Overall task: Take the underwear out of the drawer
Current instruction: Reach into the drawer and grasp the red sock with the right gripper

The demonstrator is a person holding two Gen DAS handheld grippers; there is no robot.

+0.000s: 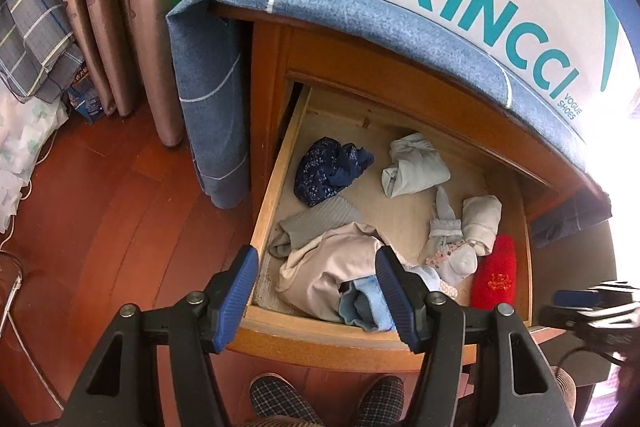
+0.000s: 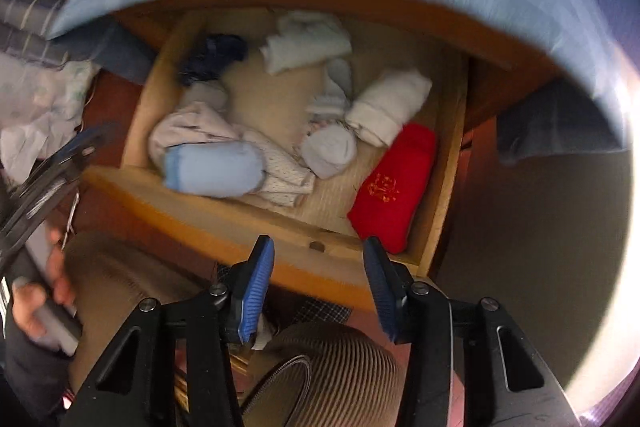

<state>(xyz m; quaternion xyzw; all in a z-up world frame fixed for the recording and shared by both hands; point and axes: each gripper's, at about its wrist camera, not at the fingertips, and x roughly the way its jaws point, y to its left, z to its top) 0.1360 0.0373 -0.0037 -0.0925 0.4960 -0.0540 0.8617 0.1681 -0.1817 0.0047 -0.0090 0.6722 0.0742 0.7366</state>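
Ribbed blue pads line both black grippers. The left gripper (image 1: 316, 291) tilts down over the wooden drawer (image 1: 276, 163) front, fingers apart and empty. The right gripper (image 2: 318, 287) points straight down, fingers apart, empty. Inside lie soft rolled clothes: beige underwear (image 1: 324, 263) nearest, a red roll (image 2: 394, 183) beside it, a navy bundle (image 1: 328, 171) farther back.

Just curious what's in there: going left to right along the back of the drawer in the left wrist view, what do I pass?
Dark blue patterned garment → pale blue folded garment → cream rolled socks.
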